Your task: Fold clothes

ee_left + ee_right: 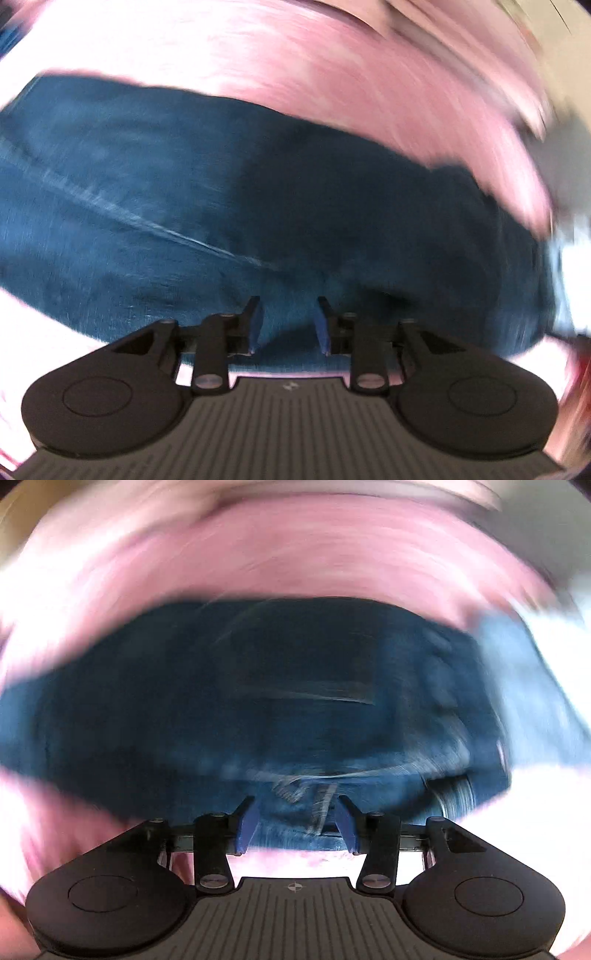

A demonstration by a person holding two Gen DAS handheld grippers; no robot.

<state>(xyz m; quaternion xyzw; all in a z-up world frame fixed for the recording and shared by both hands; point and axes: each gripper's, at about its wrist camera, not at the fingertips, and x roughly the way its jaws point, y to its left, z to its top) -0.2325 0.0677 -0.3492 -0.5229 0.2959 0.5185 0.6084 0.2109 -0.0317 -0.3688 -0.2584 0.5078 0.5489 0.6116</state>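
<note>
Left gripper [289, 325]: jaws apart, nothing held, above the dark blue denim garment [221, 206].
Right gripper [297, 821]: jaws wider, empty, probably released.
Garment: spread on the pink bed cover [295, 554] for folding; blurred.

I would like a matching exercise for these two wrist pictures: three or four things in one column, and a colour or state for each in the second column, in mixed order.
Column 1:
1. jeans
2. bed cover
3. left gripper
4. gripper pads

Column 2:
a. pink, under the garment
b. open, nothing pressed between the jaws
c. dark blue denim, spread out flat
d. blue, on the inner faces of the fingers

Pairs: 1-c, 2-a, 3-b, 4-d
</note>
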